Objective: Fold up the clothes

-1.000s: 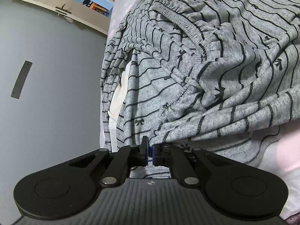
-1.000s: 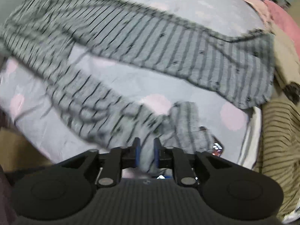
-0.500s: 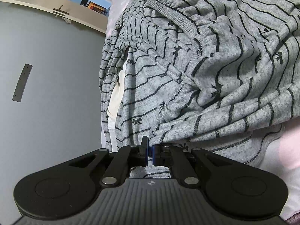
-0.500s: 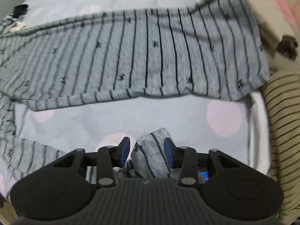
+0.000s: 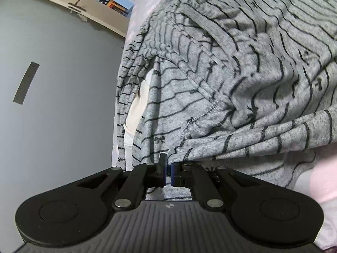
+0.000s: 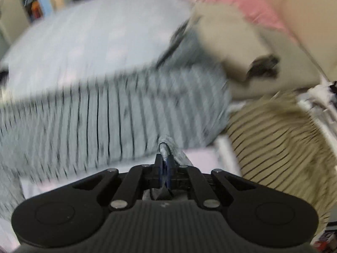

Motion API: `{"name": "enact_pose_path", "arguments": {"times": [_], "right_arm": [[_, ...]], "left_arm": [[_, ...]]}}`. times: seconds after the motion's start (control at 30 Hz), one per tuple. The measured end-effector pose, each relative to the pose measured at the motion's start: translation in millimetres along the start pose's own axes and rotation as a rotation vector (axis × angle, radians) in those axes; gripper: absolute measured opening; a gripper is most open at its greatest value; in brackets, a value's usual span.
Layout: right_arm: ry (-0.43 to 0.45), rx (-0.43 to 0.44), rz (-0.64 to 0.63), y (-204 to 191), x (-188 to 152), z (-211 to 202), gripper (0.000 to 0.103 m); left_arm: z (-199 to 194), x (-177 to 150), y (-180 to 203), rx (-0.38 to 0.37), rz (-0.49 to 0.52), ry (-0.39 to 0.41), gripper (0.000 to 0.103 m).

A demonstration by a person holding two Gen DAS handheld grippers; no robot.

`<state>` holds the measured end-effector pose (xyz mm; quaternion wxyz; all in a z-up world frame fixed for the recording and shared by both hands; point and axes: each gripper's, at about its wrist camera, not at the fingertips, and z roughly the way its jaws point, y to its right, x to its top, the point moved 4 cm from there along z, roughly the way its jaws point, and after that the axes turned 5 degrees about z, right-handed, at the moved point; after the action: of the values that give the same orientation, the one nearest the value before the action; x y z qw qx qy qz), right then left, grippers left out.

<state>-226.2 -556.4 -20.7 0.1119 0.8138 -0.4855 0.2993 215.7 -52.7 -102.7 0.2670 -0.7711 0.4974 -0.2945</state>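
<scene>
Grey striped garment (image 6: 118,113) pinched in right tool (image 6: 166,166)

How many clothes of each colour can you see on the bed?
Grey with black stripes: 1, the grey striped garment
Beige with dark stripes: 1, the beige striped garment
Pink: 1, the pink cloth, blurred
Total: 3

R-wrist view motion-blurred: grey striped garment (image 6: 118,113) stripes smeared, bed (image 6: 88,42) pattern unreadable. L-wrist view: garment (image 5: 242,73) cut off at right edge; cloth between fingers (image 5: 162,169) hidden.
</scene>
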Motion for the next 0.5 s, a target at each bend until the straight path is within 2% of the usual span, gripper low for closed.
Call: {"name": "enact_pose_path", "arguments": {"times": [0.17,0.27,0.33,0.5], "right_arm": [[0.144,0.012,0.053,16,40,-47,0.003],[0.211,0.021,0.099,29,47,-67,0.003],[0.240,0.035,0.110,32,48,-77,0.003],[0.259,0.001,0.077,17,67,-78,0.003]], "left_arm": [[-6,0,-11,-0.003,-0.059,0.023,0.002],[-11,-1,-14,-0.009,-0.083,0.038,0.002],[-14,0,-16,-0.012,-0.101,0.048,0.002],[-16,8,-23,-0.022,-0.150,0.051,0.002]]}}
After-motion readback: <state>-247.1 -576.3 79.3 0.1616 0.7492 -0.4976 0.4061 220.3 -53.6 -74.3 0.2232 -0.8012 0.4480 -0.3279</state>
